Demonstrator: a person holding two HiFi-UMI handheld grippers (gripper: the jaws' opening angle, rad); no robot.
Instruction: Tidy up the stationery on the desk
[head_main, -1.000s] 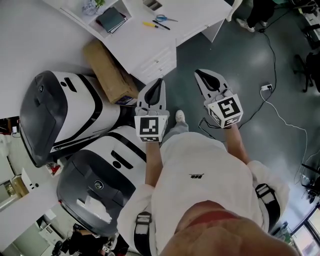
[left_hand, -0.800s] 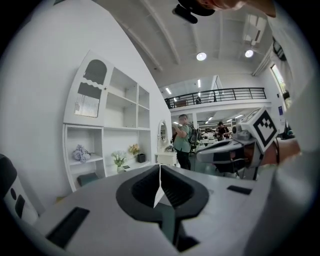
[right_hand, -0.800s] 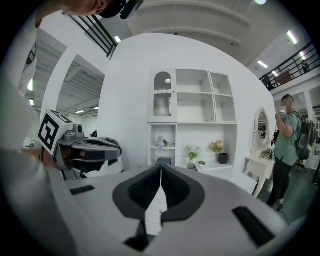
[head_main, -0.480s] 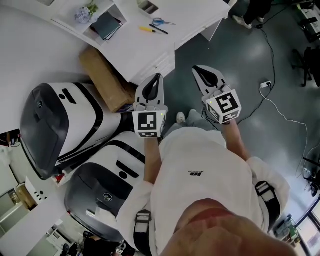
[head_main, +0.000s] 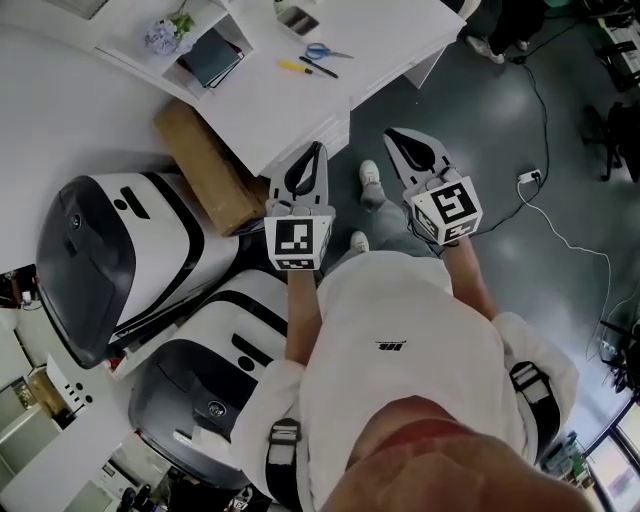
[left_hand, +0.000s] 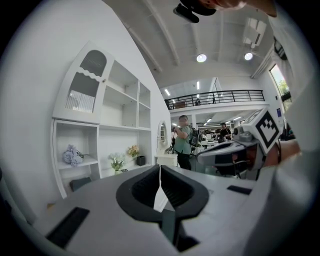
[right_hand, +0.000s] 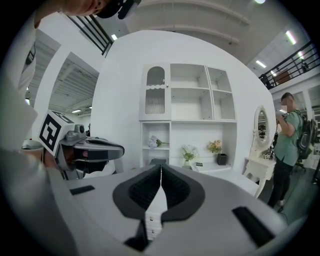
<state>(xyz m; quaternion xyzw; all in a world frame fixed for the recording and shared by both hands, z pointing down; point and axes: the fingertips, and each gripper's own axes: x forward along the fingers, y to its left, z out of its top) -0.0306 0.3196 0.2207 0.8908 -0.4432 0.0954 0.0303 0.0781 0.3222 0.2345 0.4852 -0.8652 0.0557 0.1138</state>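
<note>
Both tongs are held low, well short of the desk (head_main: 270, 105). The left gripper (head_main: 318, 152) has its jaws pressed together with nothing between them. The right gripper (head_main: 398, 140) is the same, clenched and empty.

Stationery lies on the desktop: scissors (head_main: 325, 50), just beside them a yellow pen (head_main: 292, 66) and a black pen (head_main: 321, 71), and a notebook (head_main: 210, 57) farther left.

Handling, by judgement:
- All items are probably light and stiff.
- The pens are thin and likely to roll, so pinch them mid-shaft.
- The scissors' blades are probably slick, so grip near the pivot or a handle loop.
- The notebook lies flat, so take it by an edge.
</note>
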